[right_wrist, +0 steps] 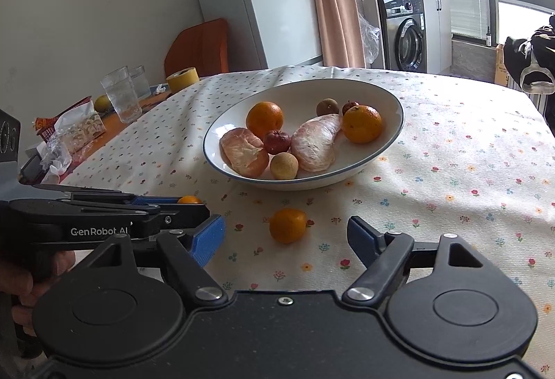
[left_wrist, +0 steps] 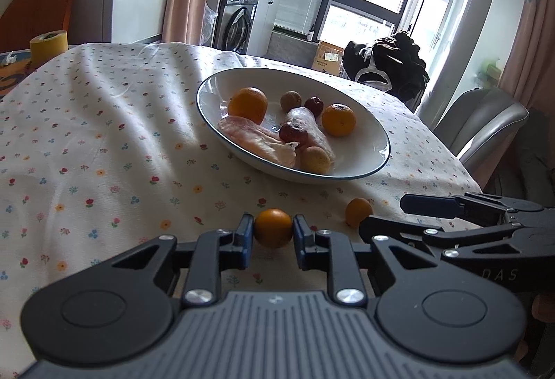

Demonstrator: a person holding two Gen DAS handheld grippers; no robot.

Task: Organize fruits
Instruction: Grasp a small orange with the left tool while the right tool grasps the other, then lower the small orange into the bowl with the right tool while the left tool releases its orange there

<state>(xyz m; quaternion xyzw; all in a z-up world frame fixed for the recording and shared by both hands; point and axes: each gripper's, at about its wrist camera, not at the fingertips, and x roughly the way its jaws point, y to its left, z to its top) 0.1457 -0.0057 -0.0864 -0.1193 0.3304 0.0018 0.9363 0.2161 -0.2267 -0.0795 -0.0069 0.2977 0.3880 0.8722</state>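
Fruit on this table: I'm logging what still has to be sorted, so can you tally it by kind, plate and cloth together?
Oranges: 4, two on the plate, one between the left gripper's fingers, one on the cloth before the open right gripper
Peeled pomelo segments: 2
Small dark red fruits: 2
Small tan round fruits: 2
Total: 10

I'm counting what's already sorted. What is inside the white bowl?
The white bowl holds two oranges, two peeled pomelo segments, two red fruits and two small tan fruits. Anything beneath them is hidden.
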